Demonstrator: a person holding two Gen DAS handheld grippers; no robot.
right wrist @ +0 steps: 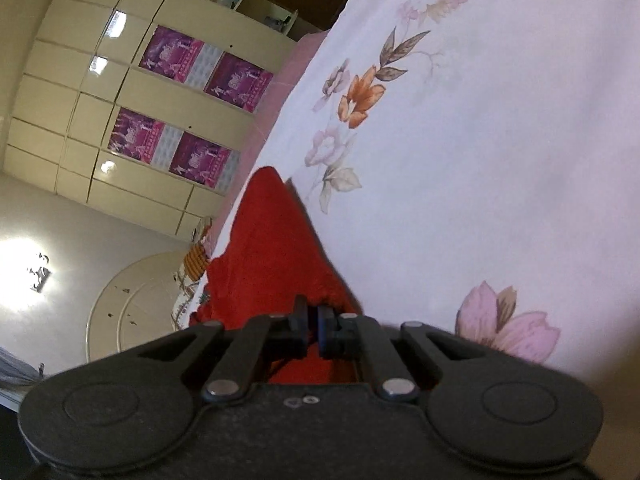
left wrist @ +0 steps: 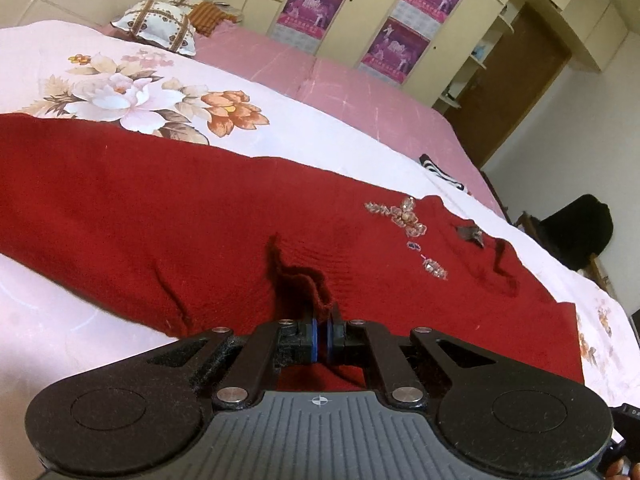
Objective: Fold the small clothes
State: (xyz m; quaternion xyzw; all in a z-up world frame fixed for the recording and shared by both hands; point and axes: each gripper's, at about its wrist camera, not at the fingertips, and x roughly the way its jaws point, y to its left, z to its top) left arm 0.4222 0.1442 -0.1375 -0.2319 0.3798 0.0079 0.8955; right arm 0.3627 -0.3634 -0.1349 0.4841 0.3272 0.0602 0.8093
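- The red knitted sweater (left wrist: 168,216) lay spread flat across the bed's floral bedspread (left wrist: 132,80), its beaded brooch-like trim (left wrist: 404,216) toward 2 o'clock from the left gripper (left wrist: 322,334).
- The left gripper's jaws stood nearly together, pinching a raised pucker of the sweater's knit at 12 o'clock just ahead of them.
- In the right wrist view, the right gripper (right wrist: 313,326) had its jaws narrow too, clamped on a peaked corner of the same sweater (right wrist: 276,240), which rose off the bedspread (right wrist: 500,160) toward 11 o'clock.
- Judged from this, the step in hand was the grasp-and-lift before a fold; no fold looked complete.
- The next move probably called for both grips to travel together, carrying the held edge over the body evenly so the heavy knit would not sag or slip.
- Beyond the bed: patterned pillows (left wrist: 160,26) at 10 o'clock, cream wardrobes with purple posters (left wrist: 316,4) at 12, a brown door (left wrist: 516,80) at 2.
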